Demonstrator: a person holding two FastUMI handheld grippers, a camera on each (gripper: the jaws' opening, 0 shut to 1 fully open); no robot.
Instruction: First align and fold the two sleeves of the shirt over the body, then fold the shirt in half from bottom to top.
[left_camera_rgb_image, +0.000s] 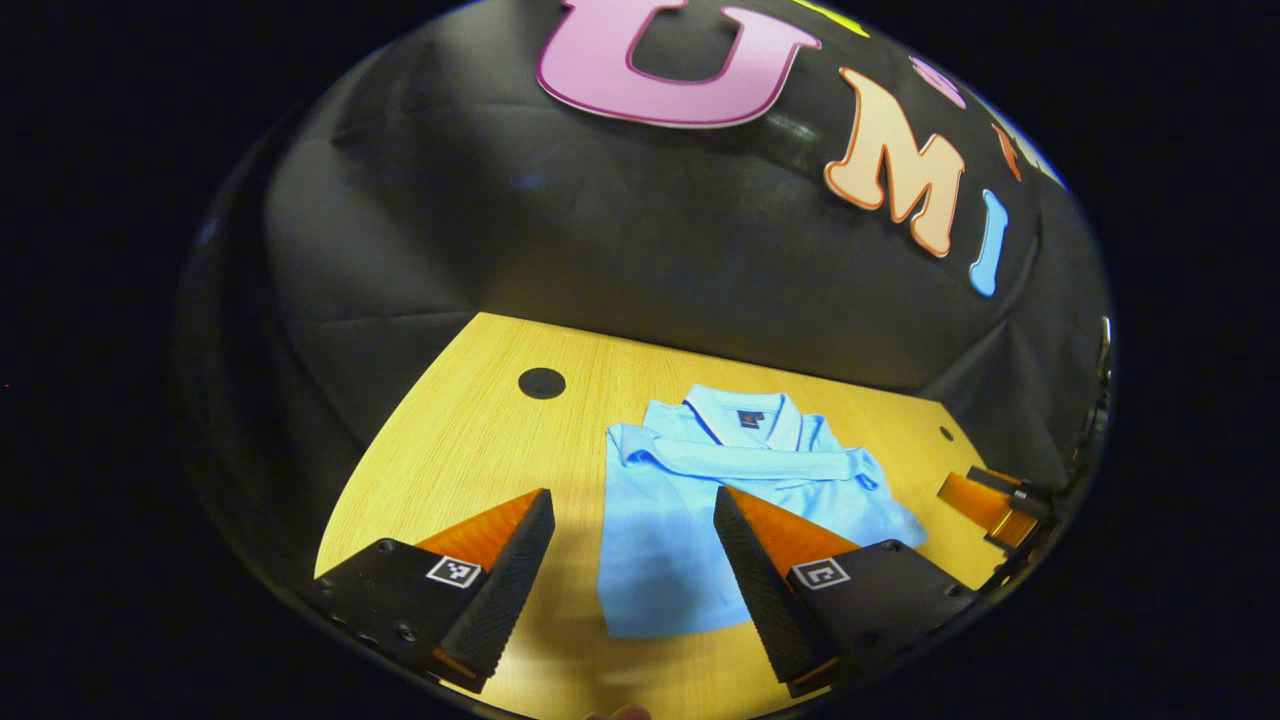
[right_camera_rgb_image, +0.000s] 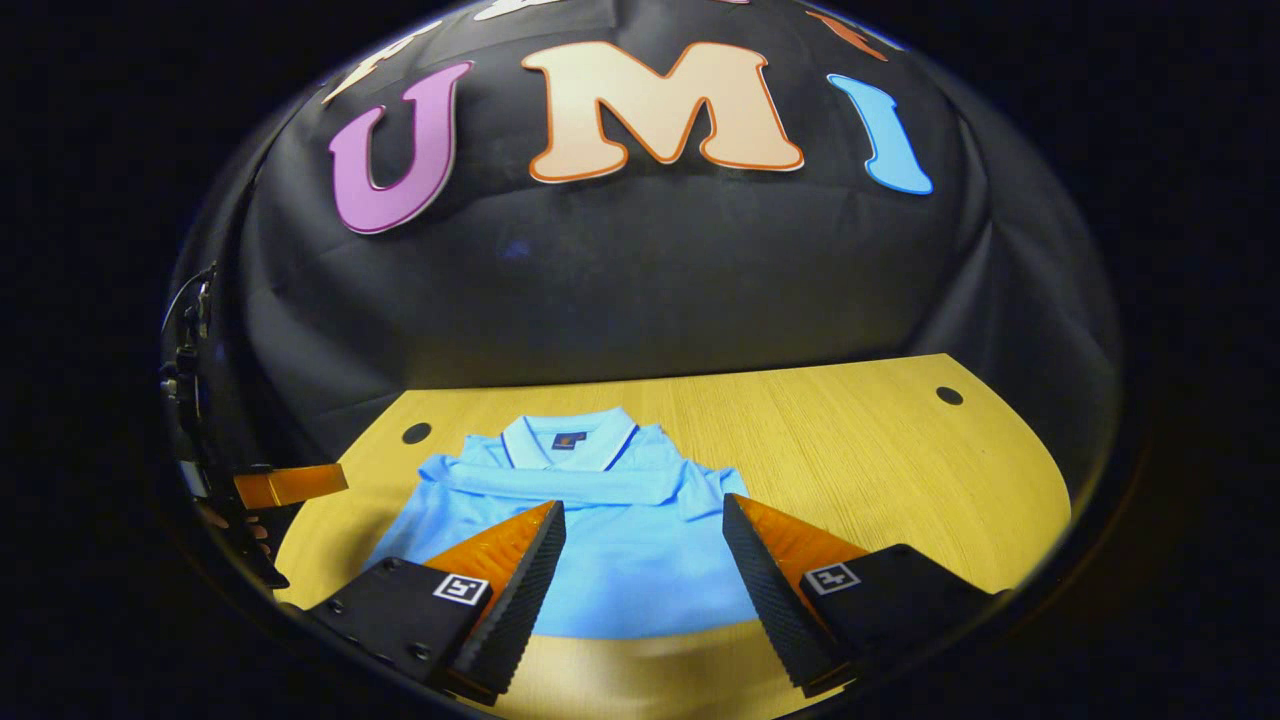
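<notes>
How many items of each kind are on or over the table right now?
Shirt: 1, light blue, sleeves folded across the body
Grippers: 2, left gripper and right gripper, both open
Round holes in the table: 2
Total: 5

One shirt (right_camera_rgb_image: 600, 540) lies on one tabletop (right_camera_rgb_image: 850, 450), with one collar (right_camera_rgb_image: 568, 440) and two sleeves folded across its chest, one sleeve (right_camera_rgb_image: 560, 485) on top. In the right gripper view two dark round holes (right_camera_rgb_image: 417, 433) show in the tabletop. Two grippers are present: the right gripper (right_camera_rgb_image: 640, 570) and the left gripper (left_camera_rgb_image: 630, 560), each with two jaws set apart.
</notes>
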